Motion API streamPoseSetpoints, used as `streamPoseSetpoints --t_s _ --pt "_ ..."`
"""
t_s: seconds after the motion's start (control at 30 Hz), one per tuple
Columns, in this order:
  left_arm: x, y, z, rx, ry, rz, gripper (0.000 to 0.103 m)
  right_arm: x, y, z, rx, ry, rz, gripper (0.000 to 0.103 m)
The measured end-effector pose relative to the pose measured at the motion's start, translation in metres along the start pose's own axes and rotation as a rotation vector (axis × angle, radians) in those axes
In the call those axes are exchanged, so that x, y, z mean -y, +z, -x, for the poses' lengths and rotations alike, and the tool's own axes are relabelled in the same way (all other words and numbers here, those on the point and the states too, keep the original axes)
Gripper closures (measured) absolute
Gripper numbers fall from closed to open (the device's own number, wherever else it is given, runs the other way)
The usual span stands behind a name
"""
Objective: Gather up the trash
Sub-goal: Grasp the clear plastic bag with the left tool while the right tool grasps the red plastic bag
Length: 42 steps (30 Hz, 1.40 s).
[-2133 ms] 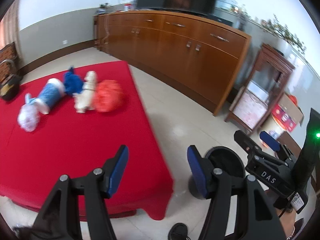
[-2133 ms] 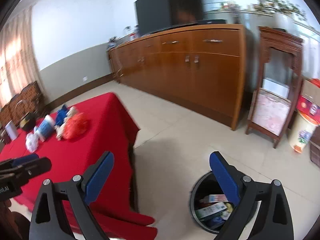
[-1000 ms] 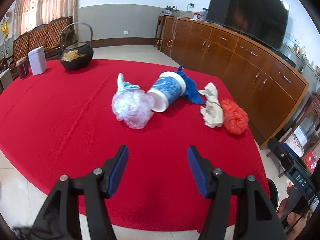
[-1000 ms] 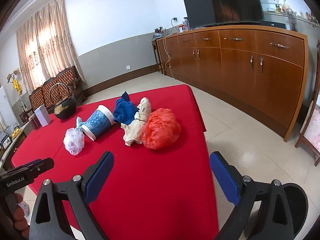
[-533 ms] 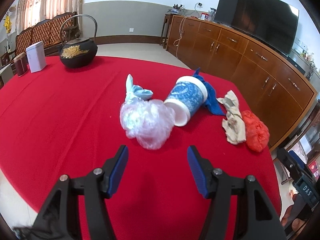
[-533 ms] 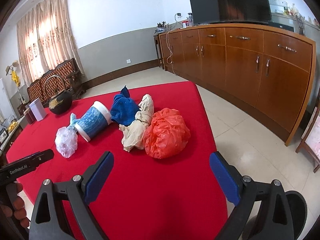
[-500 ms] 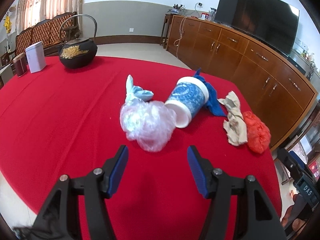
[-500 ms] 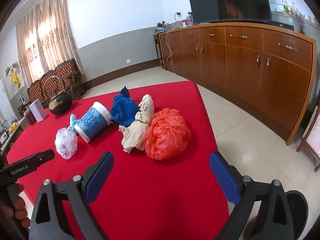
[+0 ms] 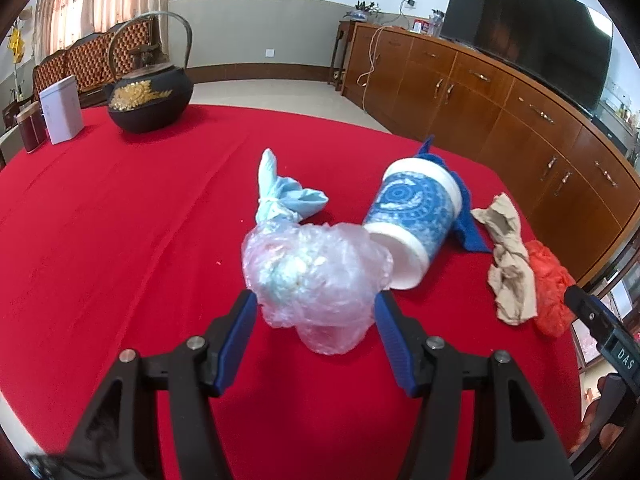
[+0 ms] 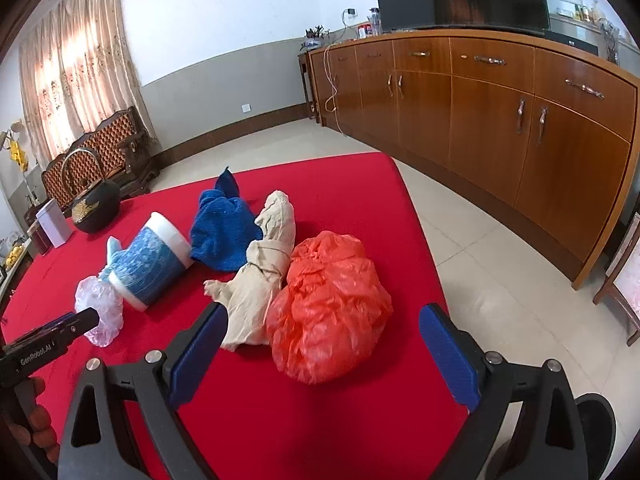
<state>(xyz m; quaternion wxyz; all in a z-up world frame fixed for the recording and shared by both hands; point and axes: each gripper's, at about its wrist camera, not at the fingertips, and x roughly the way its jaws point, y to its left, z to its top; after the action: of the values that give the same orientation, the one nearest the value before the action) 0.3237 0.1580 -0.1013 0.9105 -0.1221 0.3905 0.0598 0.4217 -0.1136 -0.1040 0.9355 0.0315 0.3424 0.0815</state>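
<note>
1. Hovering our left gripper with its jaws apart around the clear plastic bag; the bag sits between the pads, no squeeze we can see.
2. Just past it, the blue paper cup lies tipped over; its inside is hidden.
3. Our right gripper gapes wide, gripping nothing, the red plastic bag between its fingers.
4. All sits on the red tablecloth.

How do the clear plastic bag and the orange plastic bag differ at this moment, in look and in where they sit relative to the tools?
The clear bag is see-through with pale contents; the orange bag is opaque. The clear bag looks smaller than the orange one. The clear bag sits between the left tool's open pads, beside the cup; the orange bag lies ahead of the wider right tool, against the beige rag. Both are crumpled plastic on the red cloth.
</note>
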Motion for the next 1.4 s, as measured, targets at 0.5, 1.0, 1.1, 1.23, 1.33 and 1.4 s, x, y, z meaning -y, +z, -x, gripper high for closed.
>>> streamPoseSetpoints --t_s 0.5,1.0,1.1,1.23,1.33,1.4 --pt "0.005 0.004 -0.003 0.022 -0.039 0.018 0.022 0.006 0.009 -0.037 -0.068 0.020 -0.065 0.005" --pt "-0.003 0.009 -0.019 0.011 -0.049 0.045 0.057 0.004 0.010 -0.049 -0.116 0.062 -0.071 0.058" --pt "-0.003 0.008 -0.016 0.022 -0.047 0.044 0.060 0.000 0.009 -0.045 -0.106 0.055 -0.043 0.064" --pt "-0.002 0.003 0.000 0.042 -0.056 0.037 0.061 -0.001 0.006 -0.036 -0.079 0.046 -0.029 0.066" --pt "-0.002 -0.002 0.018 0.054 -0.071 0.041 0.061 0.002 0.004 -0.023 -0.051 0.051 -0.020 0.066" --pt "0.001 -0.007 0.025 0.055 -0.076 0.029 0.061 0.004 0.002 -0.011 -0.036 0.056 -0.013 0.066"
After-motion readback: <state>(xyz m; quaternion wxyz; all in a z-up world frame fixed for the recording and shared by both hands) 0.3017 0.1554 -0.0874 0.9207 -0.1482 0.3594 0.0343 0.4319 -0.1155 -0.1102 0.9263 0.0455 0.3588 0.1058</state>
